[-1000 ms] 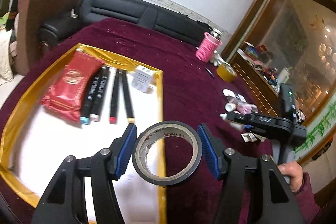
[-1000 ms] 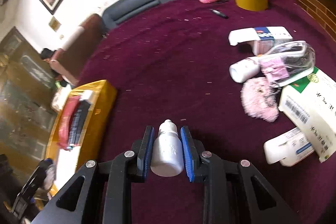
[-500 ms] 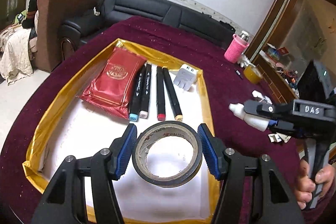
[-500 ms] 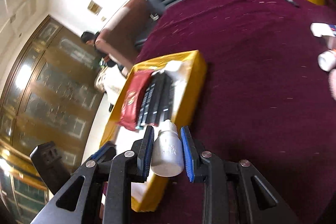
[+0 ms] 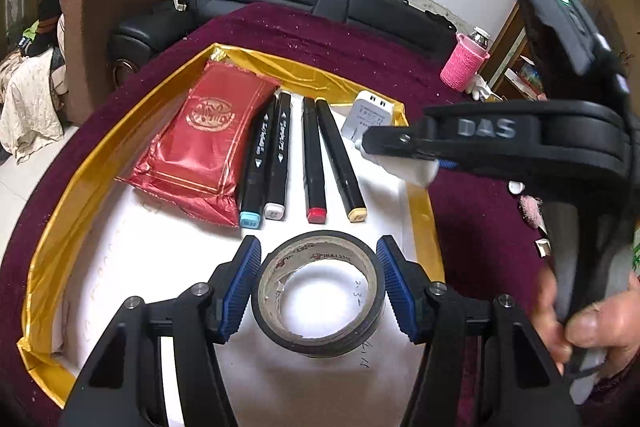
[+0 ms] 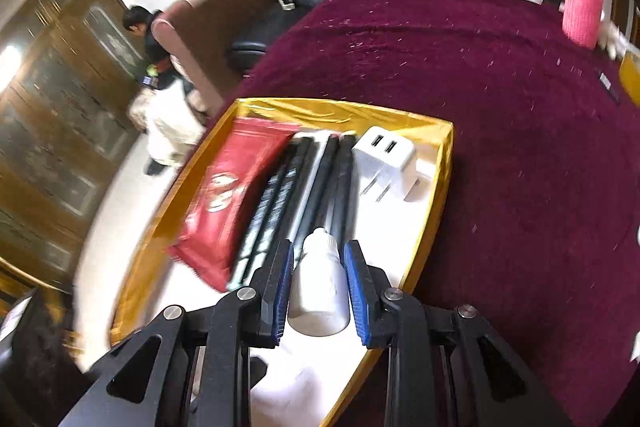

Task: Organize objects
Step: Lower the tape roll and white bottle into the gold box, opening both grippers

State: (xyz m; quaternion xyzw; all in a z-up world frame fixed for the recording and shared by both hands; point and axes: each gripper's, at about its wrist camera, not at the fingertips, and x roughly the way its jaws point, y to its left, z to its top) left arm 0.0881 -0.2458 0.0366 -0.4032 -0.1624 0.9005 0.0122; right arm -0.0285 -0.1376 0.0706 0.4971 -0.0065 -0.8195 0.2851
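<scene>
Left wrist view: gold-rimmed white-floored tray (image 5: 60, 203) taken as landmark. Held above tray's near floor: black ring-shaped tape roll (image 5: 318, 293), clasped across its width by left gripper (image 5: 318, 283), jaws spread wide. Right wrist view: small white plastic dropper bottle (image 6: 319, 287) clamped in right gripper (image 6: 318, 277), jaws narrow, above tray's near right part.

Judged best: each item lowered onto bare tray floor, clear of four black markers (image 5: 296, 155), red foil packet (image 5: 200, 143) and white USB charger (image 5: 368, 115), before release.
</scene>
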